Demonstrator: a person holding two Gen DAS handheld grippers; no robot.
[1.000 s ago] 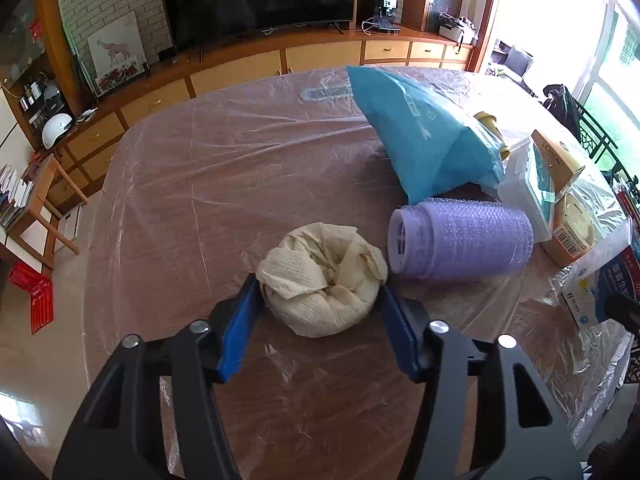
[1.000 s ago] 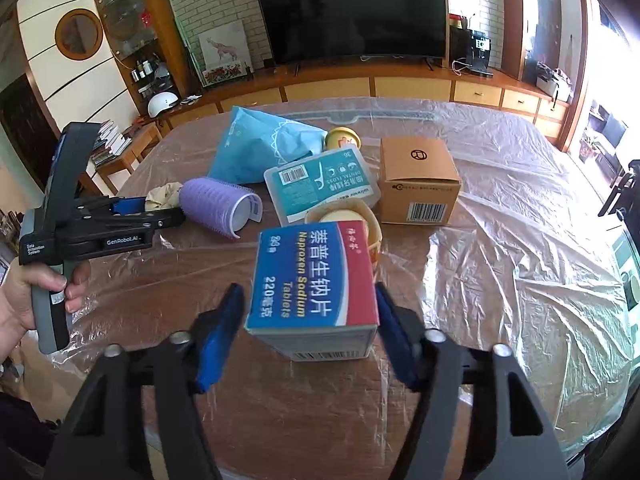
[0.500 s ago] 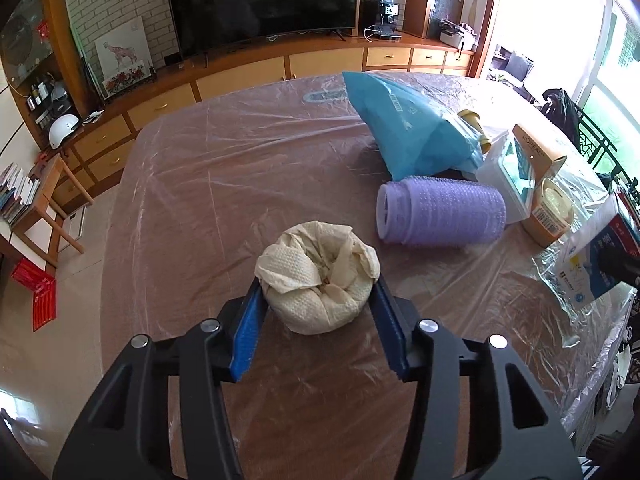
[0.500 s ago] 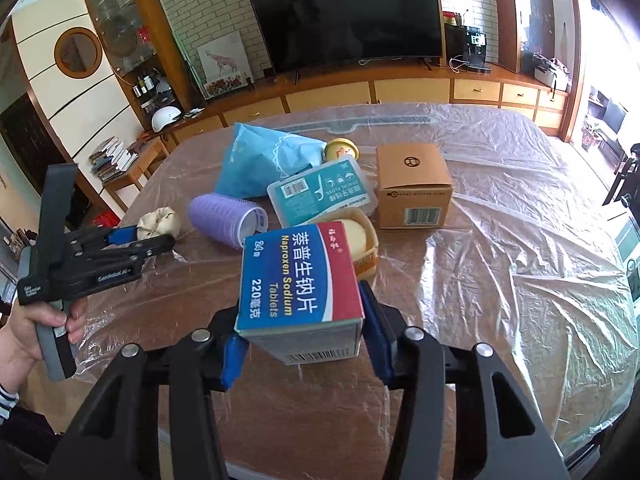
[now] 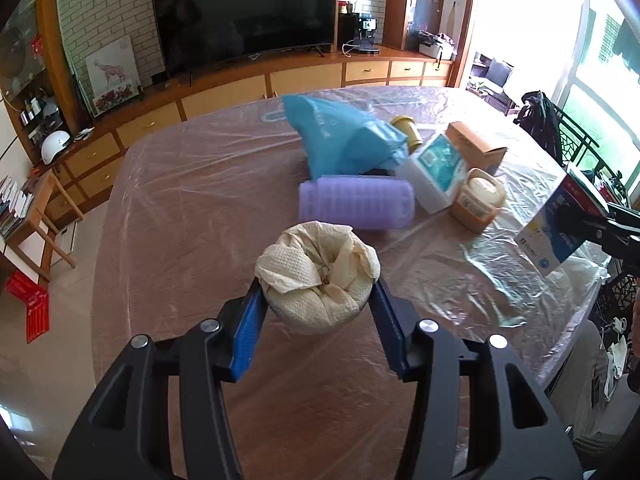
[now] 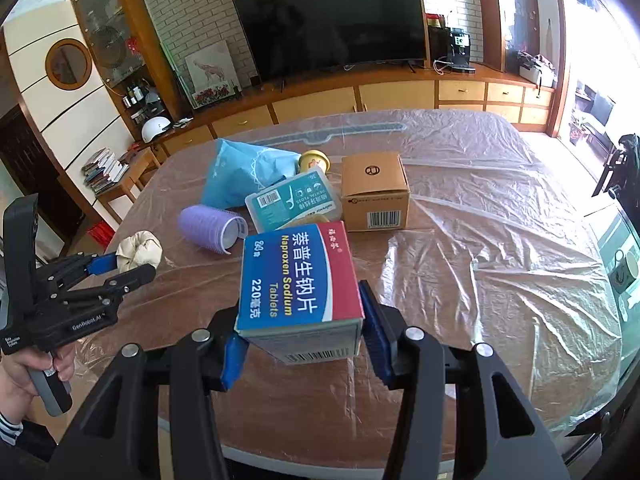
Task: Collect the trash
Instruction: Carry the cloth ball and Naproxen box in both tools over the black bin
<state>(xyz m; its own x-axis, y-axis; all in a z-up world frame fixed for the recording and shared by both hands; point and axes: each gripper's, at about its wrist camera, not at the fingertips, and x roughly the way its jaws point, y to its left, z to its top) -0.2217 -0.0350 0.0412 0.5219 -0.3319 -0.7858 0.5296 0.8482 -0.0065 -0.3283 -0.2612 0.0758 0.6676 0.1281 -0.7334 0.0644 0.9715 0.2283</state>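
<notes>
My left gripper [image 5: 318, 298] is shut on a crumpled beige paper wad [image 5: 320, 276] and holds it above the plastic-covered table [image 5: 192, 208]. The wad also shows in the right wrist view [image 6: 138, 250], between the left gripper's fingers [image 6: 128, 266]. My right gripper [image 6: 302, 334] is shut on a blue, red and white medicine box [image 6: 298, 280], lifted off the table. That box shows at the right edge of the left wrist view [image 5: 560, 226].
On the table stand a purple roll [image 6: 210, 230], a blue bag [image 6: 244, 172], a teal-labelled plastic case [image 6: 294, 202], a brown carton [image 6: 374, 192], a small yellow cup [image 6: 314, 160] and a tan tub [image 5: 478, 204]. A TV cabinet [image 6: 320, 100] lies beyond.
Both grippers closed on their items and lifted them back from the table: the left with the paper wad, the right with the medicine box.
</notes>
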